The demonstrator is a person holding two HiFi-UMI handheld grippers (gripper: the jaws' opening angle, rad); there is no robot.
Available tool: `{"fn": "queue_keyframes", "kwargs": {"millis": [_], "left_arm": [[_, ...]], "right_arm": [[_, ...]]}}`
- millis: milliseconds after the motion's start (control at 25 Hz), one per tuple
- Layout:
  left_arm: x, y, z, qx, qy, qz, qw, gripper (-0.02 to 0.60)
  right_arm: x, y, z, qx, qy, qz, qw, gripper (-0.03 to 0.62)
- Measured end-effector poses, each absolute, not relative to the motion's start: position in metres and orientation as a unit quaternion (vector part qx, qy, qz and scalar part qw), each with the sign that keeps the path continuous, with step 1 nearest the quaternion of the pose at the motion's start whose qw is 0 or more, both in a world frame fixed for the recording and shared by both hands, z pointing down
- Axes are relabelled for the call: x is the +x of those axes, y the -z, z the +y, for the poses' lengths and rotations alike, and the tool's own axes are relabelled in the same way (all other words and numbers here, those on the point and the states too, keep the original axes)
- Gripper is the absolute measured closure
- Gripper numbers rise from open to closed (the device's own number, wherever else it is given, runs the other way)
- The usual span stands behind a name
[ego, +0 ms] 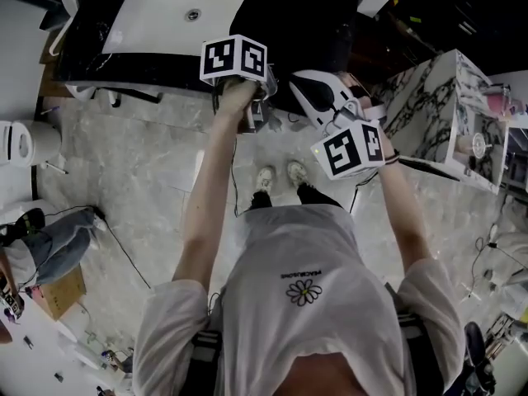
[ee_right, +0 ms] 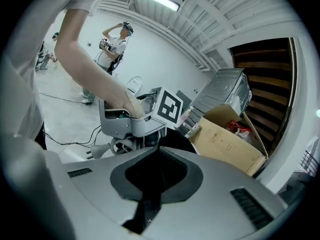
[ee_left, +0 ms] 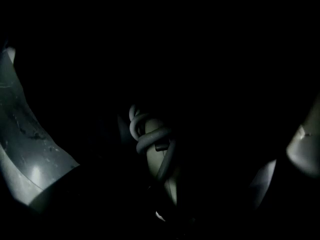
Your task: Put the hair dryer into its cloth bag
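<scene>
In the left gripper view almost all is dark, as if black cloth lay round the camera. Only the hair dryer's pale handle [ee_left: 162,171] shows, with its grey cord [ee_left: 145,134] coiled round it, running up from where the jaws sit. My left gripper [ego: 254,115] is held out over the black counter. The right gripper view shows it [ee_right: 131,123] with the cord coil [ee_right: 119,145] and plug [ee_right: 99,153] hanging below. My right gripper [ee_right: 158,149] is shut, with the black cloth bag [ee_right: 177,140] at its tips. From above it [ego: 309,89] lies just right of the left one.
A white sink [ego: 177,15] is set in the black counter [ego: 91,64] ahead. A marble-patterned block [ego: 437,106] stands to the right and an open cardboard box [ee_right: 227,139] lies beyond it. Cables [ego: 115,238] run over the floor. Another person [ee_right: 112,49] stands far off.
</scene>
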State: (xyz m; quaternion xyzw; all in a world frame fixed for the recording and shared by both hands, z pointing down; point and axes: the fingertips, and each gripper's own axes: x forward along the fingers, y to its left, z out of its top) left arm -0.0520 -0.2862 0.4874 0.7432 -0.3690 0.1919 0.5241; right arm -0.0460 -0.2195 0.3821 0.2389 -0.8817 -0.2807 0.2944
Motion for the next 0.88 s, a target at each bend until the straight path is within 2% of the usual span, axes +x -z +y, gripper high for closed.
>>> {"fn": "queue_keyframes", "kwargs": {"millis": [440,480,560,880], "left_arm": [[-0.041,-0.486,-0.304,0.754,-0.089,-0.346,0.551,0.439],[-0.04,-0.484,-0.304,0.757,-0.072,-0.339,0.554,0.423],[-0.038,-0.476,-0.304,0.763,-0.039,-0.323,0.558,0.313],[-0.046,-0.47,-0.281,0.772,-0.036,-0.297,0.561,0.219]], "right_arm": [[-0.052,-0.395,-0.225,0.244,0.26,-0.889,0.287,0.577],[-0.054,-0.396,-0.225,0.243,0.257,-0.89,0.286,0.577],[-0.055,-0.397,-0.226,0.245,0.252,-0.892,0.283,0.577],[-0.056,-0.388,-0.232,0.265,0.255,-0.89,0.269,0.577]]}}
